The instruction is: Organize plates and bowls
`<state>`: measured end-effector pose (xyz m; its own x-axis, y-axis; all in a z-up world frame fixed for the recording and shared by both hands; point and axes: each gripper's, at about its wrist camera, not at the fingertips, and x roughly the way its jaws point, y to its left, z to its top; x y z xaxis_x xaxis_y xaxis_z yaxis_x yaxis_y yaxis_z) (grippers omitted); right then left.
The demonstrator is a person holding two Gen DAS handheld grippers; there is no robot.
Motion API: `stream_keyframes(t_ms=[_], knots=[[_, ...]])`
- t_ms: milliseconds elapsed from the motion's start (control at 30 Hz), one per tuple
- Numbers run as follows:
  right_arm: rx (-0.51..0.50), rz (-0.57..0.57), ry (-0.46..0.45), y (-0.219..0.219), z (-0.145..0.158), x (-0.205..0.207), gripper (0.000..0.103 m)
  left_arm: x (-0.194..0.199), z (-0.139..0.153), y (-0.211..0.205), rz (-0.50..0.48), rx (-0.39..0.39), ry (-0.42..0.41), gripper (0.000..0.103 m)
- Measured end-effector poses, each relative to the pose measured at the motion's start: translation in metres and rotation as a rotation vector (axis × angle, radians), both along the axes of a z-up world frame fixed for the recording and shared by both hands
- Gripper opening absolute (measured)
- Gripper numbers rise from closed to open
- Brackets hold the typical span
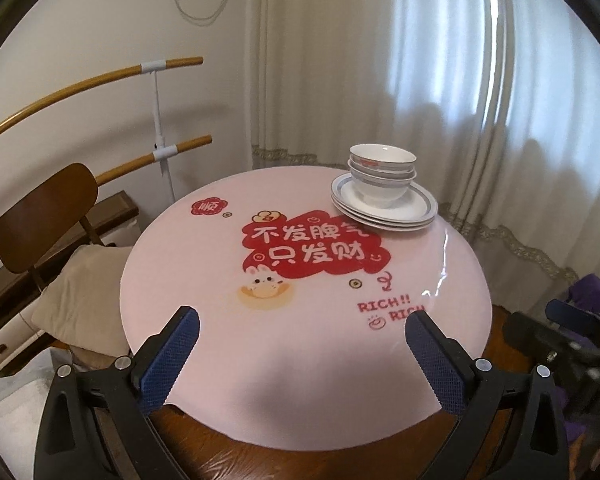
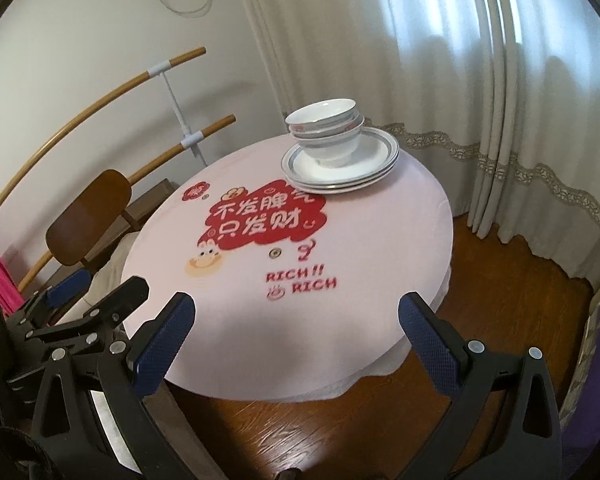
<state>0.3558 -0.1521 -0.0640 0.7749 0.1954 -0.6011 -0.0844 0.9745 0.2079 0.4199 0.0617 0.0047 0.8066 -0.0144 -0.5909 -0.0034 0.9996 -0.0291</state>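
Starting at the left, a wooden chair (image 1: 44, 216) stands beside the round surface (image 1: 220, 320), with a beige cushion (image 1: 80, 292) on its seat. Both grippers hang over the near edge of the surface. Left gripper (image 1: 302, 332): jaws wide apart, nothing between them, only bare pink cover below. Right gripper (image 2: 296, 316): jaws likewise wide apart and empty. In the right wrist view the left gripper appears at the lower left, just beside the right one.

Centre of the surface carries a red printed panel (image 1: 316, 248) with white characters. The stack of plates (image 1: 384, 208) lies at the far right of the surface, well apart from both sets of jaws and beyond them. A stack of bowls (image 1: 382, 172) sits nested and upright on the plates. White curtains (image 1: 440, 80) hang behind and to the right.
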Motion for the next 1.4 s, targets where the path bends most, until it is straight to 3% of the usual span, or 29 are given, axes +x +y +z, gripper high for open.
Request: stream_keyframes(t_ms=[167, 267, 600, 833, 1067, 1400], knots=[[-0.03, -0.036, -0.08, 0.02, -0.008, -0.042, 0.103, -0.048, -0.009, 0.011, -0.031, -0.002, -0.093, 0.102], [-0.058, -0.071, -0.135, 0.035, -0.002, -0.081, 0.103, -0.097, -0.003, 0.022, -0.039, 0.011, -0.171, 0.101], [-0.136, -0.147, -0.292, 0.083, 0.055, -0.233, 0.103, -0.276, 0.044, 0.055, -0.034, -0.013, -0.351, 0.102], [-0.157, -0.166, -0.381, 0.095, 0.085, -0.301, 0.103, -0.374, 0.061, 0.059, -0.024, -0.037, -0.431, 0.102], [-0.156, -0.184, -0.448, 0.093, 0.103, -0.345, 0.103, -0.433, 0.07, 0.05, -0.027, -0.021, -0.479, 0.102], [-0.148, -0.194, -0.505, 0.088, 0.109, -0.367, 0.103, -0.46, 0.067, 0.043, -0.036, -0.002, -0.53, 0.102]])
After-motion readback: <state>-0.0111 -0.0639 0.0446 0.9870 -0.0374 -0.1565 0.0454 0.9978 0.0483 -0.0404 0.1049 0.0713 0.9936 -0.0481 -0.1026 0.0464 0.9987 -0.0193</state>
